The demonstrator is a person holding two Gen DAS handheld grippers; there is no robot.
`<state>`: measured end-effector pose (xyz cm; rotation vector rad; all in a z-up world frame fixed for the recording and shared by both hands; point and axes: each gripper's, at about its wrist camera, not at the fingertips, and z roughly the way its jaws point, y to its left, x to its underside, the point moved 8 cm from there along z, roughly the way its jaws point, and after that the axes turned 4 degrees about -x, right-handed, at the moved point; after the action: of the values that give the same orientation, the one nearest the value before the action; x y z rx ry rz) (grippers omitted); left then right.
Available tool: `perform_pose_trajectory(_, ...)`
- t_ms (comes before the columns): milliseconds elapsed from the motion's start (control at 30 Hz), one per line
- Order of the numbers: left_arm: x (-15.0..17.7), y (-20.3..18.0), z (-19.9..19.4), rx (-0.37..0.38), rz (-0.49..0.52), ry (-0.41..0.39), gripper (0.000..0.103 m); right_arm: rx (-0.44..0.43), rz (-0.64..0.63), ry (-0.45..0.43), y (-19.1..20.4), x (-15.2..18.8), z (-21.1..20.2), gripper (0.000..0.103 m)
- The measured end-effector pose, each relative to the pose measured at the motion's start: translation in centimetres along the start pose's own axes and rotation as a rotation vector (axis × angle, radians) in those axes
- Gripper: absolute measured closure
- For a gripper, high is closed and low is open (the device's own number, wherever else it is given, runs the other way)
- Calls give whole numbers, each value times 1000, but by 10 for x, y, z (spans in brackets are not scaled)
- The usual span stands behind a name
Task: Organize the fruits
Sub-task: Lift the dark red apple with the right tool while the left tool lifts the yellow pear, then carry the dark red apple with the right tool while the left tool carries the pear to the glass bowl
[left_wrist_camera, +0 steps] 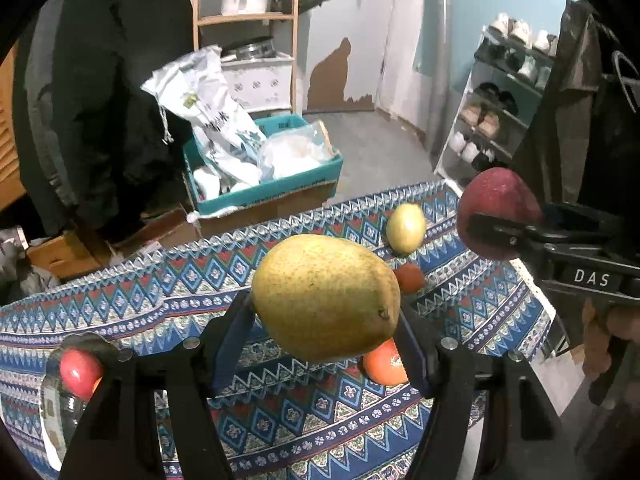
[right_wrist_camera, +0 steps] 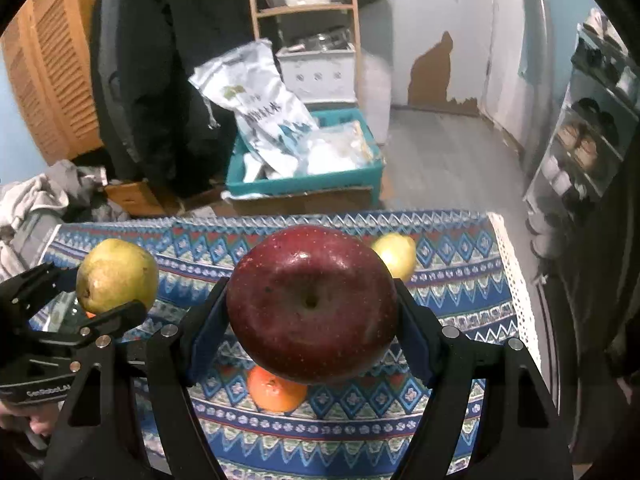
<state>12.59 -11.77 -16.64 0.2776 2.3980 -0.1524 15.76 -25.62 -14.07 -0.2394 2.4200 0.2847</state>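
- The pear (left_wrist_camera: 326, 296) is pinched in the left gripper (left_wrist_camera: 326, 320) jaws, up above the counter (left_wrist_camera: 280, 420).
- The right gripper (right_wrist_camera: 312, 320) jaws hold the red apple (right_wrist_camera: 312, 304), right of the pear.
- Both look firm, smooth and round; squeeze the fat middle.
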Motion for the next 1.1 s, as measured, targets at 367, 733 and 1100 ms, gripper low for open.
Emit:
perform_pose_trajectory(367,-9,26,-56,-13,-49,-93,34,-51,-49,-61,36,-17,-29,27)
perform_pose_trajectory(733,-12,52,-83,-43,-87,-141,34,-110,-78,-97,70,-34,-38,27)
perform_pose_trajectory(1100,-5,90,-95,-78,-149,-153,34,-182,-138,-104,120,-48,-31,27)
